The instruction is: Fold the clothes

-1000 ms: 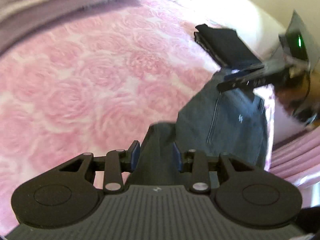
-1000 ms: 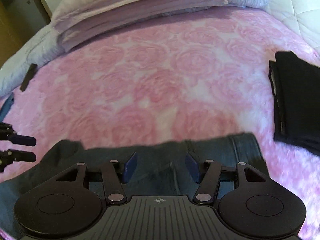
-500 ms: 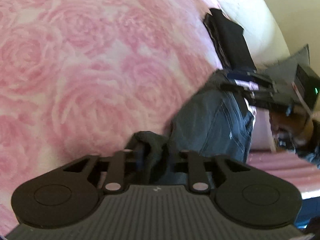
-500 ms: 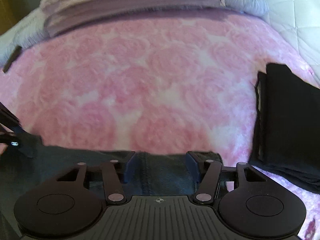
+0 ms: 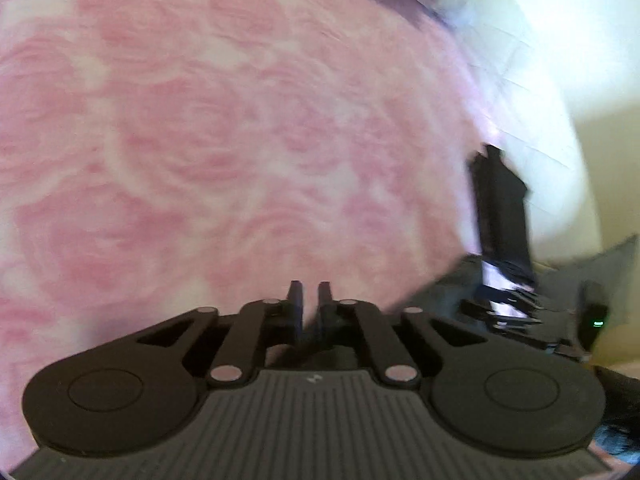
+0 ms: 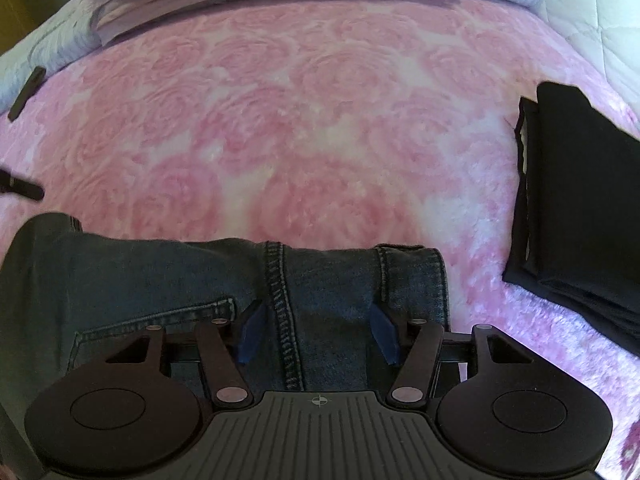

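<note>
The jeans [image 6: 248, 280] lie folded on the bed [image 6: 320, 140], left of the black folded stack [image 6: 576, 208]. Right tongs [image 6: 316, 332] gape wide above them; left tongs [image 5: 311, 300] nearly closed, apparently empty. Further folds likely remain.

Jeans [image 6: 328, 292]: one pair, blue denim
Folded black garments [image 6: 576, 196]: one stack, layers uncountable
Pink rose blanket [image 6: 304, 128]: one
Small dark object [image 6: 27, 93] at bed's edge: one
Tools: two, left tool [image 5: 311, 294] and right tool [image 6: 316, 334]
</note>
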Demonstrator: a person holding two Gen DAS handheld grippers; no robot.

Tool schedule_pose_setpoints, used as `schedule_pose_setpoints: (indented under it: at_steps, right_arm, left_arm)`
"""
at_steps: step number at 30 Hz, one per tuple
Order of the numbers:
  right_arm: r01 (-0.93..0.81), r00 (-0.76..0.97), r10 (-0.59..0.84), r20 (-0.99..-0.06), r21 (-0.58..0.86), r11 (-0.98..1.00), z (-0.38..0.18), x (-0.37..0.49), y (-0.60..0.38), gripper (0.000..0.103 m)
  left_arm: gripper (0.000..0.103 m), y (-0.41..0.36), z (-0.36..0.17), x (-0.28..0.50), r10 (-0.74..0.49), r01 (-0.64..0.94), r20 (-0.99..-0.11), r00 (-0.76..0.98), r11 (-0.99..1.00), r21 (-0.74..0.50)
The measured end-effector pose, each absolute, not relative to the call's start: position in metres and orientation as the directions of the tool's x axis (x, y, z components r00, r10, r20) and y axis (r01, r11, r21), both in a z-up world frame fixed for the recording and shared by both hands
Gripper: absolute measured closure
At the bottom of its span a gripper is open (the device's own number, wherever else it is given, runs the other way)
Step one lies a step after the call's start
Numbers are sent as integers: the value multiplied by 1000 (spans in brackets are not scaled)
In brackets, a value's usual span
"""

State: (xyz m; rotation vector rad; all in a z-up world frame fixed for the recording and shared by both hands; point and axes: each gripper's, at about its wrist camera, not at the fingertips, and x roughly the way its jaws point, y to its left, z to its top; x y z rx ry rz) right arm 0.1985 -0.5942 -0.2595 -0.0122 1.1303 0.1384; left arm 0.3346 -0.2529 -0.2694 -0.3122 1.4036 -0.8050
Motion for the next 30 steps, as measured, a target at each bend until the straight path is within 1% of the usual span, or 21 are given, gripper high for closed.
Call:
schedule_pose_setpoints:
  at_steps: [1,3,4,5,6,7,8,10,12,14,16,21,23,25,27,28,29,30]
  right_arm:
    - [-116,421,105,-901,61,991,-260,197,-594,46]
    - [-120,428,102,-898,55,991,-261,195,-594,46]
    - [-123,431,100,-897,51,991,-262,194,-594,46]
    - [-123,433,99,-896,50,991,-263,193,-594,46]
    - [-120,436,99,-895,52,991,-264,192,-595,46]
    - [-117,438,99,-894,53,992,-265,191,-595,46]
    - [-116,441,100,-892,54,992,-266,190,-596,47]
    - [-118,447,102,-889,54,992,-267,187,-597,48]
    - [-114,454,102,-885,56,992,-266,184,-598,50]
    - [-112,462,102,-881,56,992,-267,181,-598,50]
    - [-108,466,103,-879,60,992,-269,181,-598,50]
    - [-112,464,115,-879,70,991,-259,180,-600,50]
    - [-88,464,96,-881,62,994,-254,174,-600,50]
    - [-55,456,87,-886,69,996,-251,164,-601,48]
    - [-25,436,72,-897,68,997,-249,154,-602,39]
    - [-14,418,57,-907,56,998,-247,149,-602,36]
    - [-4,396,39,-917,41,999,-245,144,-601,31]
    - [13,372,22,-928,29,999,-243,140,-601,28]
  left_arm:
    - [77,-262,-272,336,-659,332,-748,-74,691,-642]
    - [75,-282,-279,336,-646,367,-751,-136,671,-644]
    - [76,-291,-284,336,-635,385,-755,-166,663,-642]
    - [80,-300,-288,334,-619,408,-763,-188,657,-634]
    - [94,-303,-289,330,-601,439,-779,-181,659,-611]
    - [97,-307,-291,327,-583,468,-794,-174,660,-587]
    - [98,-307,-292,324,-571,486,-806,-157,665,-566]
    - [100,-295,-288,318,-578,465,-812,-85,698,-545]
    - [102,-283,-287,312,-565,430,-825,-28,738,-520]
    - [103,-274,-292,307,-519,394,-855,7,787,-474]
    - [103,-265,-298,311,-512,339,-859,15,810,-478]
    - [103,-244,-266,318,-517,328,-849,109,825,-461]
    - [103,-241,-252,312,-505,339,-854,125,830,-442]
    - [101,-242,-240,303,-490,356,-863,126,834,-422]
    - [100,-241,-229,288,-463,375,-878,121,840,-391]
    - [96,-241,-224,279,-447,388,-887,118,843,-373]
    - [92,-239,-219,269,-427,402,-897,115,846,-351]
    - [84,-238,-214,259,-406,415,-907,114,848,-328]
